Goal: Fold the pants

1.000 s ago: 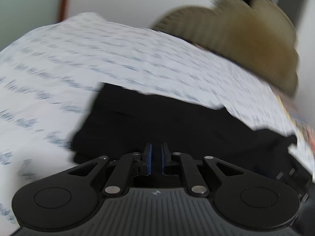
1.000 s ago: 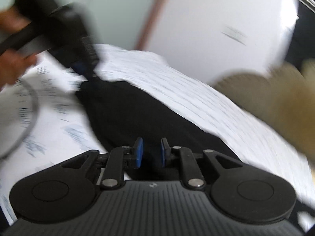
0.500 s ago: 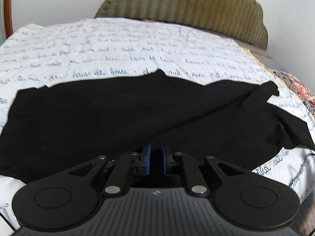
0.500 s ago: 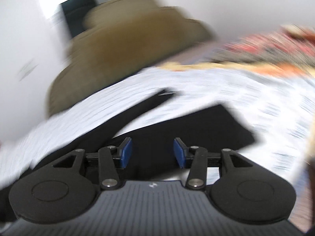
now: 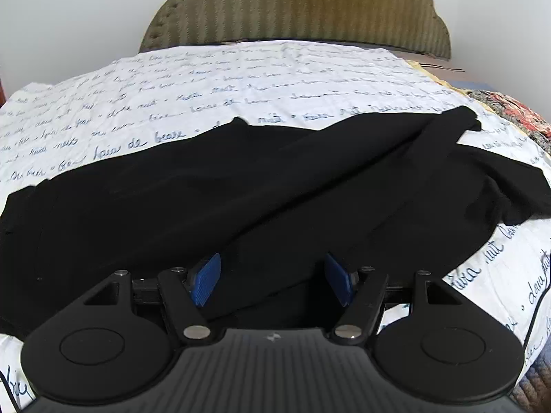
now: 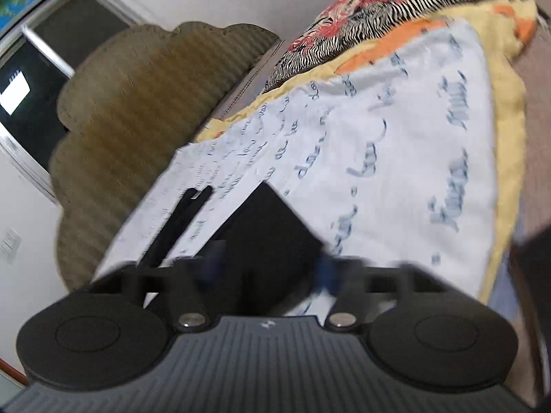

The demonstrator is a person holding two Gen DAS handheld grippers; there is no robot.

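Black pants (image 5: 241,186) spread across the bed (image 5: 275,79).
Left gripper (image 5: 272,278) jaws just opened, apart above the cloth; right gripper (image 6: 270,270) jaws blurred, apart, closing, gripping nothing.

Sheet (image 5: 275,79) beyond pants (image 5: 241,189) bare, passable; headboard (image 5: 310,7) blocks far end.

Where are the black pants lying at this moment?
In the left wrist view the black pants lie spread across the white script-printed sheet, just ahead of the open left tool, with the olive headboard beyond them.
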